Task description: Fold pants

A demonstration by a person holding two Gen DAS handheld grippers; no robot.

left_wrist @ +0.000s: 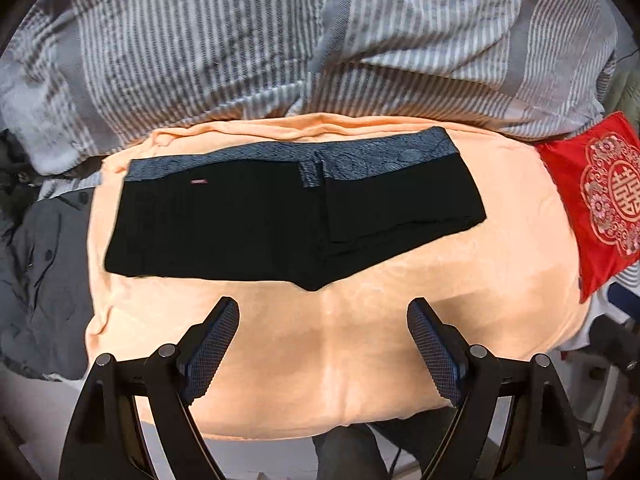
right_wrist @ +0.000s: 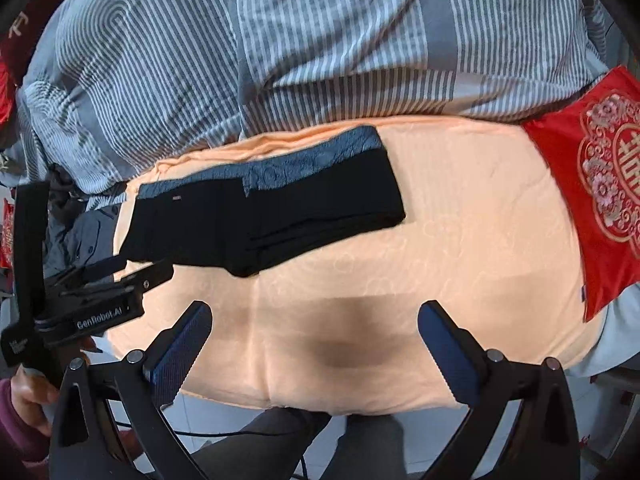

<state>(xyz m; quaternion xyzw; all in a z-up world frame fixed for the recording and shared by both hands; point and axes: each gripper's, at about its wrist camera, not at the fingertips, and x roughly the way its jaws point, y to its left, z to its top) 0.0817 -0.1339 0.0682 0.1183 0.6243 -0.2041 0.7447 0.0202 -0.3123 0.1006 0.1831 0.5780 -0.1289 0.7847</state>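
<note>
Pants [left_wrist: 256,220] lie folded on orange blanket [left_wrist: 360,320]; left gripper [left_wrist: 323,316] and right gripper [right_wrist: 316,320] both spread wide, holding nothing.

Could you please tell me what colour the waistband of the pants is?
Grey-blue with a swirly pattern, on the waistband; clearest in the left wrist view.

striped duvet [left_wrist: 224,40]; peach blanket [left_wrist: 400,320]; red cushion [left_wrist: 600,200]
</note>
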